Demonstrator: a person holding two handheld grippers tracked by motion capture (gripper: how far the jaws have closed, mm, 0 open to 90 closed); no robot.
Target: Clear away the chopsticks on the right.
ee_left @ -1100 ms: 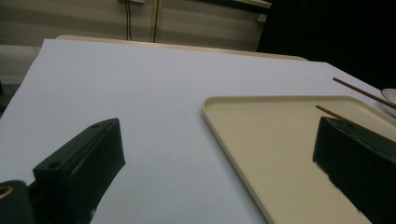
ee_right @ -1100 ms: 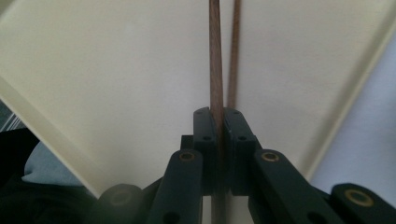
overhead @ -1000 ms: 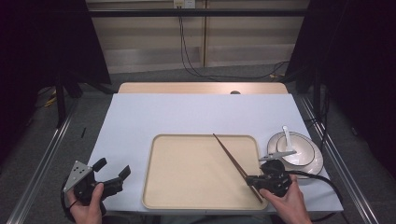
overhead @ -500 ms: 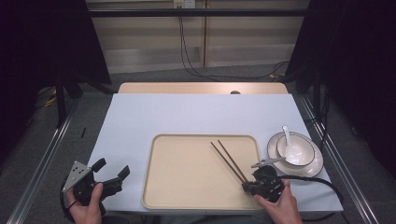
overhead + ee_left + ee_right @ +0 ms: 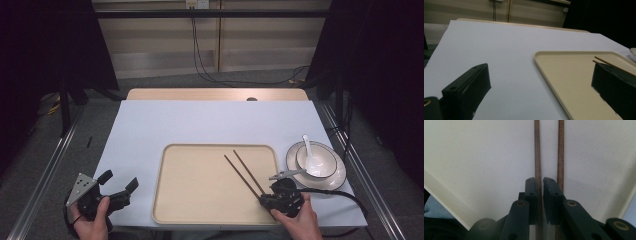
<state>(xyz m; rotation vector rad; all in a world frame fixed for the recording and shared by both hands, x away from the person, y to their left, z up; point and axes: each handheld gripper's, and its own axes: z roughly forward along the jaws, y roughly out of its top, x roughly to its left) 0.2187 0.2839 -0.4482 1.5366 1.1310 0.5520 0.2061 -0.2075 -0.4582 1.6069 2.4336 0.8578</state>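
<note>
Two brown chopsticks (image 5: 245, 172) lie side by side on the beige tray (image 5: 195, 200), slanting from its middle toward the near right corner. My right gripper (image 5: 263, 198) sits low over their near ends. In the right gripper view the left chopstick (image 5: 537, 150) runs between the jaws of that gripper (image 5: 539, 180), and the right chopstick (image 5: 561, 150) lies outside them. The jaws have just been opening and stand a narrow gap apart, no longer pressing the stick. My left gripper (image 5: 120, 180) rests open on the white table left of the tray, its jaws (image 5: 540, 67) wide with nothing between.
A white bowl (image 5: 327, 162) with a white spoon (image 5: 306, 144) stands on a dark-rimmed plate (image 5: 292, 167) right of the tray. The white tabletop (image 5: 210, 122) stretches bare behind the tray. Cables trail from both grippers; dark curtains flank the table.
The chopsticks, held together as one raised line a second ago, now lie parted on the tray. My right hand has shifted slightly left and nearer. The left gripper has not moved.
</note>
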